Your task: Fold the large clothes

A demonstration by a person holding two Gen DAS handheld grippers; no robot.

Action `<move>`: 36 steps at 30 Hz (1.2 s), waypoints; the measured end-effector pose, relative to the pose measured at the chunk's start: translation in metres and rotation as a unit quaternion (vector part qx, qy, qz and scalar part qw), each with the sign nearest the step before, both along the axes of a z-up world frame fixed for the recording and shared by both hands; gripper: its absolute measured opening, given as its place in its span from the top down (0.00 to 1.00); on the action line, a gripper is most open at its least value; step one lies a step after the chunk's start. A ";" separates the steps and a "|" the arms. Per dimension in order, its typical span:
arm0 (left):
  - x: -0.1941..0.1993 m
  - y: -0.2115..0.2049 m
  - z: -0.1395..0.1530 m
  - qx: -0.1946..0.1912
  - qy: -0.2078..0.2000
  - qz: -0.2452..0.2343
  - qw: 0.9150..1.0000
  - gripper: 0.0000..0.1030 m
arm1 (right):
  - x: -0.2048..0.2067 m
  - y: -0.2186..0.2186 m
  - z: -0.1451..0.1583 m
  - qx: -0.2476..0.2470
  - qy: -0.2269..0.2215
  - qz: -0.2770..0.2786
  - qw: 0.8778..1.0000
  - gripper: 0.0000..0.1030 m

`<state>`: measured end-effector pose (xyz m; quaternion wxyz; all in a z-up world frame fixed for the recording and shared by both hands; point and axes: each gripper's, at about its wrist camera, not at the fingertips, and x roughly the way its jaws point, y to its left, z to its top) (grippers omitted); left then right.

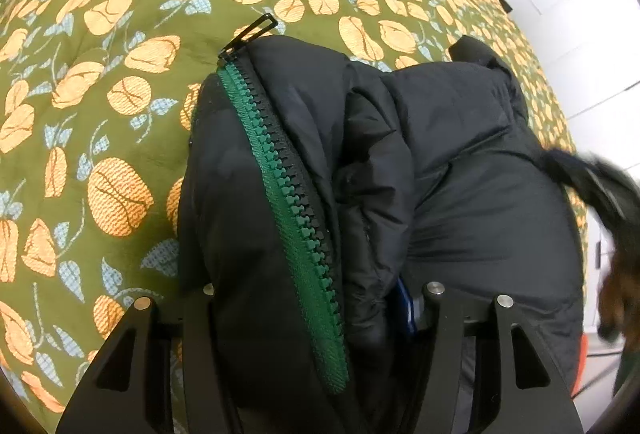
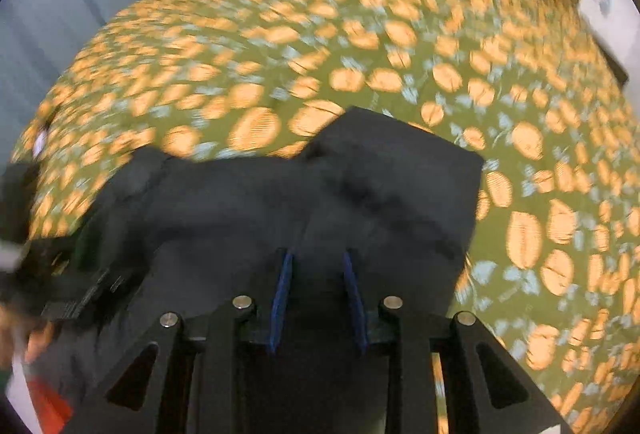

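Two grippers of mine are over one black puffer jacket (image 1: 440, 161), which lies bunched on a bed under an olive bedspread (image 1: 100, 73) printed with orange blooms and pale blue leaves. Seen from the left wrist, the jacket is glossy and quilted, heaped in thick folds, with a chunky green zipper (image 1: 296, 209) running from near to far along its left side and ending in a black pull tab (image 1: 250, 35) that lies on the spread. My left gripper (image 1: 316, 298) is clenched on a fat wad of that jacket by the zipper; the cloth fills the gap between my fingers and hides the pads. My right gripper (image 2: 318, 266) sits above the jacket's near part with its blue pads (image 2: 282, 294) set narrowly apart, and the view there is blurred (I cannot tell whether dark cloth is pinched between them). From that wrist the jacket's far edge makes an angular peak against the pattern. Bare bedspread stretches wide to the left, to the far side and to the right, while white cupboard fronts (image 1: 576, 33) stand past the bed's far right edge.
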<state>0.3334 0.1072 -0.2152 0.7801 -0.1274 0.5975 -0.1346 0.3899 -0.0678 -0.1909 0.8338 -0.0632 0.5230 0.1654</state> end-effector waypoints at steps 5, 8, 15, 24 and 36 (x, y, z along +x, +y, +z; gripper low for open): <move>-0.002 0.001 0.000 -0.004 -0.005 0.002 1.000 0.43 | -0.106 0.007 0.030 0.045 -0.012 0.049 0.998 0.73; -0.003 0.001 0.000 -0.003 -0.008 0.001 1.000 0.43 | -0.173 0.014 0.031 0.060 -0.023 0.052 0.997 0.72; -0.007 0.001 0.001 -0.003 -0.014 0.002 1.000 0.42 | -0.207 0.045 0.000 -0.036 -0.058 0.046 0.997 0.71; -0.007 0.003 -0.001 -0.014 -0.014 0.004 1.000 0.41 | -0.207 0.054 -0.018 -0.071 -0.057 0.054 0.994 0.71; -0.007 0.002 -0.001 -0.018 -0.014 0.004 1.000 0.40 | -0.208 0.058 -0.023 -0.082 -0.057 0.058 0.993 0.71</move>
